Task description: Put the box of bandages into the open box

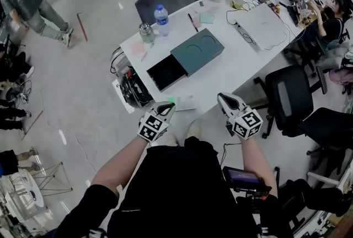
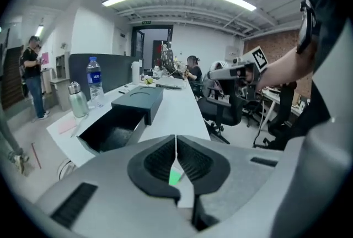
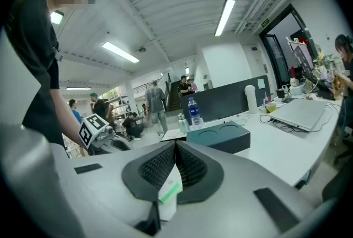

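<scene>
We see a white table [image 1: 231, 60] carrying an open box [image 1: 197, 50] with a dark teal sleeve and a black drawer, a clear bottle [image 1: 161, 19] with a blue cap and label, and a silver flask [image 1: 146, 33]. The box of bandages [image 1: 185, 103] is white with a green stripe. The left gripper [image 1: 165, 106] and right gripper [image 1: 225, 99] are grey with black ribbed pads, and their 2 cubes bear black-and-white square markers. The chairs [image 1: 287, 99] are black.

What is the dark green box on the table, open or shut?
Open. The dark green box has its black drawer slid out, inside showing.
</scene>
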A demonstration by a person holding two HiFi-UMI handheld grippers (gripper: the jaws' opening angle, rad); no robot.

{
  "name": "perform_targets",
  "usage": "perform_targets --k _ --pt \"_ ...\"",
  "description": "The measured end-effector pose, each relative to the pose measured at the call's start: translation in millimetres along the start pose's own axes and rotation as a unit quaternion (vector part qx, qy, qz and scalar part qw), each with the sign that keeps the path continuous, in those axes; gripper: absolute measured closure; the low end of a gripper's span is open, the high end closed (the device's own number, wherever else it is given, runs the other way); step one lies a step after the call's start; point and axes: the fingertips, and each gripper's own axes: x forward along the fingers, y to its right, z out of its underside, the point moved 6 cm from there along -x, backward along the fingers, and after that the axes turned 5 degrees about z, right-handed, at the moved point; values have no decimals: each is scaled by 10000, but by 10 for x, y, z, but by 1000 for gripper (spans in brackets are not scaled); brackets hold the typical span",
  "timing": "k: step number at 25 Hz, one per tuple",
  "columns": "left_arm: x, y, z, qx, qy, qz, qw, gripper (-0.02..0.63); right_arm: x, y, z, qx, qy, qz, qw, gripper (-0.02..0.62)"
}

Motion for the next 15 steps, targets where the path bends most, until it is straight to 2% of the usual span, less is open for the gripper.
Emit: perform_targets --k 4,9,12,15 --pt "269 15 39 309 -511 149 9981 575 154 141 31 56 -71 -223 9997 569" --pt "543 23 86 736 -1243 328 9890 452 312 214 80 80 -153 -515 9985 568" --pt "712 15 108 1089 -1759 423 9774 350 356 289 95 47 -215 -641 9977 568" --pt "864 0 151 1464 -2268 524 9614 297 381 377 96 63 -236 -712 9972 568"
